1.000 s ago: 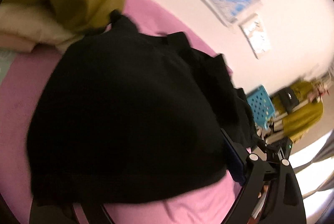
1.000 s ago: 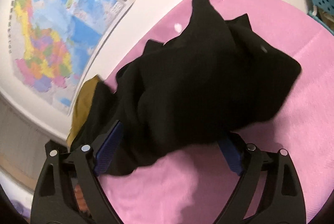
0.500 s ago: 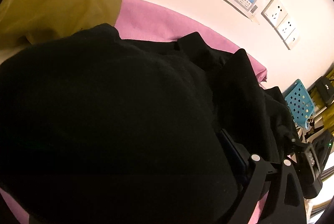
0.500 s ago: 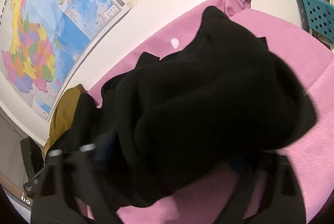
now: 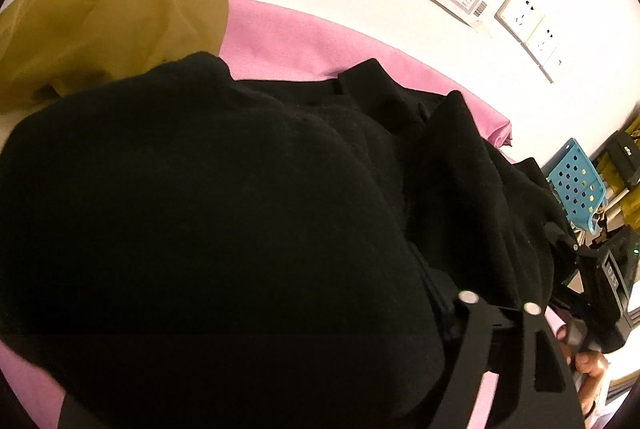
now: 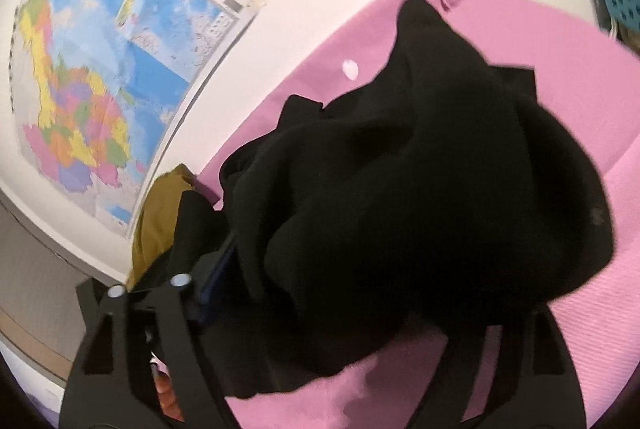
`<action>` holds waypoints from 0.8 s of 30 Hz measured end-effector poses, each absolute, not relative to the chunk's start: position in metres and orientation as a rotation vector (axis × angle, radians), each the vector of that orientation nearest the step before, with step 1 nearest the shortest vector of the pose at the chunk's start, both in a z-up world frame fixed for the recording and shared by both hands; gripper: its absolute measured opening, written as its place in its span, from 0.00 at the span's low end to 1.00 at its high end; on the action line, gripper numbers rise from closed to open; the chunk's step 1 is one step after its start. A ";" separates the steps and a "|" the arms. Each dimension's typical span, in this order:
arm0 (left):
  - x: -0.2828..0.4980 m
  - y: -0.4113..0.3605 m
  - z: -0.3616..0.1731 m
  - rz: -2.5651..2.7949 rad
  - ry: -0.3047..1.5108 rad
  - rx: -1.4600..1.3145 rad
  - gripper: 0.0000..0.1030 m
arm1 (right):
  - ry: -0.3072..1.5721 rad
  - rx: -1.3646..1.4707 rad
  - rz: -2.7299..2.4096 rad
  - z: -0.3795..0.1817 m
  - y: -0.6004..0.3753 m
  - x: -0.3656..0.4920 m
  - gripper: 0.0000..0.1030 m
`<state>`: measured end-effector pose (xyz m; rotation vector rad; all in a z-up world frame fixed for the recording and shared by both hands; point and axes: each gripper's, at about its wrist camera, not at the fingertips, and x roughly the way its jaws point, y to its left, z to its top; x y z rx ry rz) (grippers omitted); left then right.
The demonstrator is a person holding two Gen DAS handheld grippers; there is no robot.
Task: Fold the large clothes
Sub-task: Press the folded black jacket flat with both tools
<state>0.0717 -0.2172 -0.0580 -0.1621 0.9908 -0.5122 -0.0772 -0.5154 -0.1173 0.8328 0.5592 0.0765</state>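
A large black garment [image 5: 240,209] lies bunched on the pink covered surface [image 5: 300,41] and fills most of the left wrist view. My left gripper [image 5: 248,309] straddles the near part of it. Its jaws are wide and closing, and cloth covers the left finger; only the right finger [image 5: 492,341] shows. In the right wrist view the same garment [image 6: 420,189] is heaped between the jaws of my right gripper [image 6: 360,281]. Those jaws are opening, and the blue pad of the left finger [image 6: 218,269] sits beside the cloth. Cloth hides the right fingertip.
An olive garment [image 5: 112,21] is piled at the far left against the wall, also visible as an olive garment [image 6: 160,217] behind the black one. A map and wall sockets [image 5: 524,17] hang above. A blue perforated basket [image 5: 576,185] stands beyond the surface's right end. A person's hand [image 5: 592,365] holds the other gripper.
The left view swung over the black garment, which now fills it, then held still. The right gripper's fingers pinched inward on the bundle half a second ago and have spread apart again.
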 end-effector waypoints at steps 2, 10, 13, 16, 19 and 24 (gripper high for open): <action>0.073 -0.216 -0.060 -0.518 0.989 -0.171 0.81 | 0.573 0.790 0.065 -0.115 -0.509 -0.073 0.76; 0.072 -0.214 -0.056 -0.521 0.994 -0.171 0.67 | 0.566 0.752 0.103 -0.100 -0.508 -0.074 0.33; 0.073 -0.207 -0.049 -0.544 1.005 -0.206 0.57 | 0.492 0.713 0.141 -0.076 -0.503 -0.087 0.31; 0.074 -0.206 -0.047 -0.549 1.015 -0.204 0.58 | 0.537 0.706 0.148 -0.078 -0.503 -0.084 0.39; 0.078 -0.206 -0.053 -0.535 1.033 -0.205 0.63 | 0.604 0.731 0.128 -0.092 -0.507 -0.077 0.44; 0.077 -0.209 -0.055 -0.529 1.028 -0.180 0.75 | 0.613 0.796 0.127 -0.108 -0.514 -0.075 0.56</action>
